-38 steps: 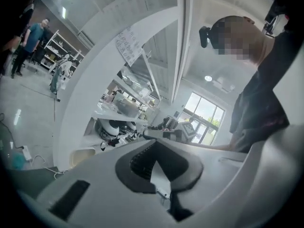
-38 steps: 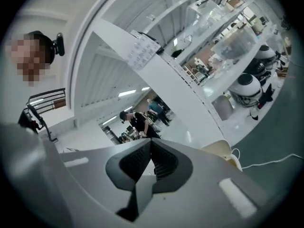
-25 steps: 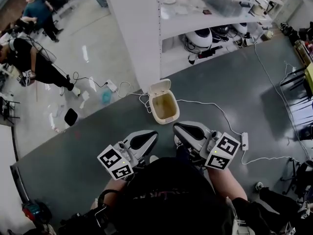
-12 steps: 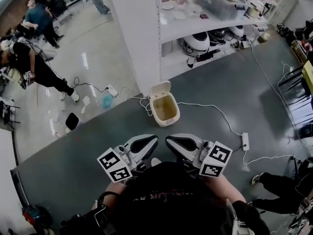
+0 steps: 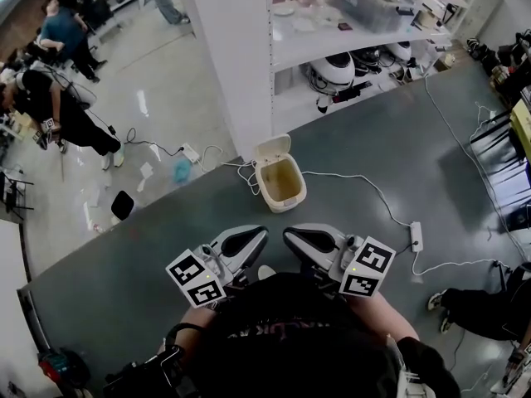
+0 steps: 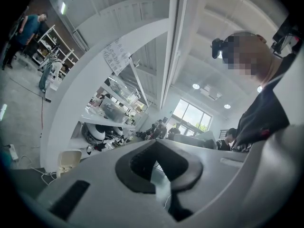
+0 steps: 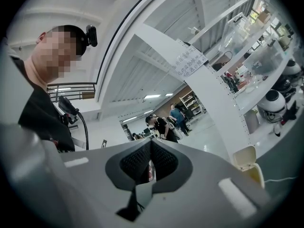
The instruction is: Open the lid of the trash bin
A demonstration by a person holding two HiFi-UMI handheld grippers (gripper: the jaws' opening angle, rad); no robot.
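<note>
The cream trash bin [image 5: 280, 182] stands on the grey floor ahead of me, its lid [image 5: 271, 148] tipped up and back and its inside showing. Both grippers are held level near my chest, well short of the bin and not touching it. My left gripper [image 5: 262, 233] is shut with nothing in it, and my right gripper [image 5: 287, 236] is shut and empty too; their tips nearly meet. In the left gripper view, the left gripper [image 6: 156, 144] has the bin [image 6: 68, 161] far off at the left. From the right gripper [image 7: 151, 141], the bin [image 7: 250, 169] shows at the lower right.
A white cable runs from the bin to a power strip [image 5: 416, 237] on the floor at the right. White shelving [image 5: 348, 40] with round appliances stands behind the bin, beside a white pillar [image 5: 224, 56]. People stand at the far left [image 5: 58, 110]; someone's legs [image 5: 481, 309] are at the lower right.
My right gripper has moved left and closer to my body, so its tip now sits next to the left gripper's tip. A person's legs have come in at the lower right.
</note>
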